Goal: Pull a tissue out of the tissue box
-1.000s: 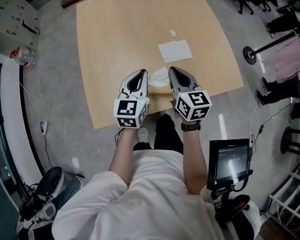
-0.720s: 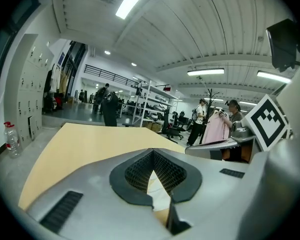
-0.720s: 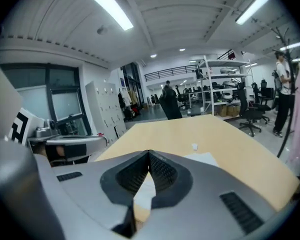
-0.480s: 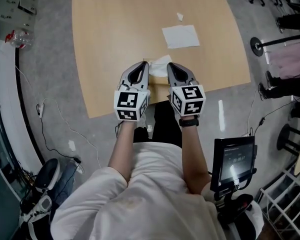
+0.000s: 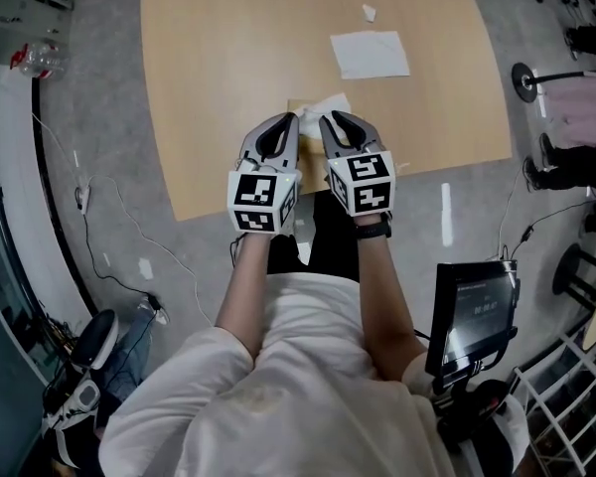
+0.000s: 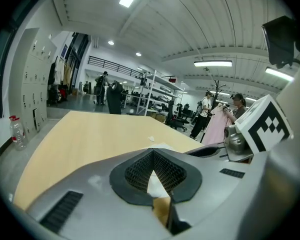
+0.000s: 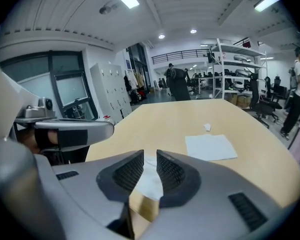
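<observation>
Here, at the near edge of the pale wooden table (image 5: 219, 68), just above the centre of the head view, a person brings two hand-held grippers together over the tan tissue box (image 5: 298, 107), with the pull itself not yet made. A white tissue (image 5: 330, 105) stands up out of the box top and looks fully seated in it. The right gripper (image 7: 150, 156) is opening: its ribbed pads stand a narrow gap apart, and the tissue shows in that gap, low in the right gripper view, but nothing is pressed or gripped. The left gripper (image 6: 151, 153) has its tips together with nothing pinched between them; the tissue and a corner of the box show only through the hollow behind the tips, at lower centre of its view. A flat white sheet (image 5: 370, 55) and a small white scrap (image 5: 369, 12) lie well apart from the box in the upper right of the head view; whether they came from this box cannot be told. By all appearances, what remains is the whole of the job: closing on the tissue and drawing it clear of the box.
</observation>
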Available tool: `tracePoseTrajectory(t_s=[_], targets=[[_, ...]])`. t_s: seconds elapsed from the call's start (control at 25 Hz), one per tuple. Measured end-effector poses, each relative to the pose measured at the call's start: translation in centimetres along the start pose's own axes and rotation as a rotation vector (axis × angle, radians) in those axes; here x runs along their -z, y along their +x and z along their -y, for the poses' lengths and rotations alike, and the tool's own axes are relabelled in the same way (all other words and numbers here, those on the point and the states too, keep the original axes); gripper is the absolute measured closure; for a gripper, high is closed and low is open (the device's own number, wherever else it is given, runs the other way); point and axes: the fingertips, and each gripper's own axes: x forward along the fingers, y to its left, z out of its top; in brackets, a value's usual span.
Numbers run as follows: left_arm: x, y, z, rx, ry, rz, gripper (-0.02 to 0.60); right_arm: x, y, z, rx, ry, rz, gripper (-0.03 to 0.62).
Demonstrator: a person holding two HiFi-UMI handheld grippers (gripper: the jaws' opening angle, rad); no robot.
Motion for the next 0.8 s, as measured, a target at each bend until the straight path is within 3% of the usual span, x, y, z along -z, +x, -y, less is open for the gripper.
tracePoseTrajectory(t_s=[0.28, 0.56, 0.8], targets=[[0.4, 0.0, -1.3, -0.038, -0.021, 0.002, 0.580, 0.6, 1.6, -0.3, 0.028, -0.065, -0.023, 0.422], [0.9, -0.2, -2.1, -0.049, -0.028, -0.008, 0.580, 2.5, 3.0, -0.2, 0.030, -0.093, -0.108, 0.418], [0.5, -0.8, -2.7, -0.079, -0.003, 0.016, 0.580, 3.5, 3.8, 0.7, 0.097, -0.140, -0.143, 0.418]])
